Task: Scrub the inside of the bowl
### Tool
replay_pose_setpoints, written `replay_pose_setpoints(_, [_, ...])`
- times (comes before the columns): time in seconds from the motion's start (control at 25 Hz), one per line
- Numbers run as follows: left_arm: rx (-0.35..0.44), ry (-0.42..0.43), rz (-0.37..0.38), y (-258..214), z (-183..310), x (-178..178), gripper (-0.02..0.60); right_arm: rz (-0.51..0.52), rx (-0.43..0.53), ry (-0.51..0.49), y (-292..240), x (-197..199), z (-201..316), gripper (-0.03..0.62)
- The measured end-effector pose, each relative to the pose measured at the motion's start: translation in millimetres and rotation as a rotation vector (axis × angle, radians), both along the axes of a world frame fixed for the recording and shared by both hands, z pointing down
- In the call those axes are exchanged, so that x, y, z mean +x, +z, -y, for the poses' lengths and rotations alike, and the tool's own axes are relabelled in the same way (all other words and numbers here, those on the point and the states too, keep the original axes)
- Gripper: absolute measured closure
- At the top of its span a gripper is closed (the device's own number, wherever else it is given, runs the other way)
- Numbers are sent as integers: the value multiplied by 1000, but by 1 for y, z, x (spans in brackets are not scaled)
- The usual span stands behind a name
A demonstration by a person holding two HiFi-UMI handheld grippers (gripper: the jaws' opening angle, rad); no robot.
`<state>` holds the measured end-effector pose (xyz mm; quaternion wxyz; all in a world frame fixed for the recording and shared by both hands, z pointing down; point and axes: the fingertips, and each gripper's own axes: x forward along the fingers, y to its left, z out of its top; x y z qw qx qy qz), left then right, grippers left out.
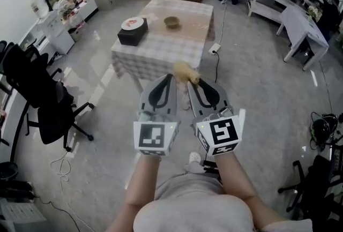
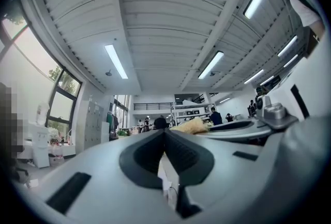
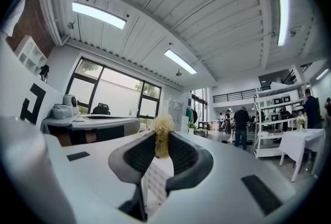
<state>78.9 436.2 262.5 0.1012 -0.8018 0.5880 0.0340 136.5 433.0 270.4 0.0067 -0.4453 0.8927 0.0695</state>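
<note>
Open floor point(image 1: 257, 91) lies wide around us, with a black chair point(image 1: 37, 94) well off to the left. The counter point(image 1: 161, 51) stands ahead, its near edge just past both grippers, with floor open on its near and left sides. A black box point(image 1: 132, 32) sits by its left edge. The bowl point(image 1: 171, 22) sits toward the far middle, upright, mouth up, its inside too small to read. The left gripper point(image 1: 169, 79) has its fingers point(image 2: 189, 155) pressed together on nothing. The right gripper point(image 1: 191, 84) has its fingers point(image 3: 183, 155) pinching a yellow scrubber point(image 1: 186, 71). The scrubber pokes out past the tips toward the counter, its lower part hidden between them.
</note>
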Motion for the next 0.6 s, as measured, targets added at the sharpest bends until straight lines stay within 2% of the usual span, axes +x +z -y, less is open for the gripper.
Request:
replay_pose_setpoints(0.44, [-20,-89,-17,1,75,29,571,12,-36,-91,4,32,78,519])
replay_pose_setpoints(0.6, [-47,-134,-29,12,92,28,571,23,-49,-124,10,34,99,519])
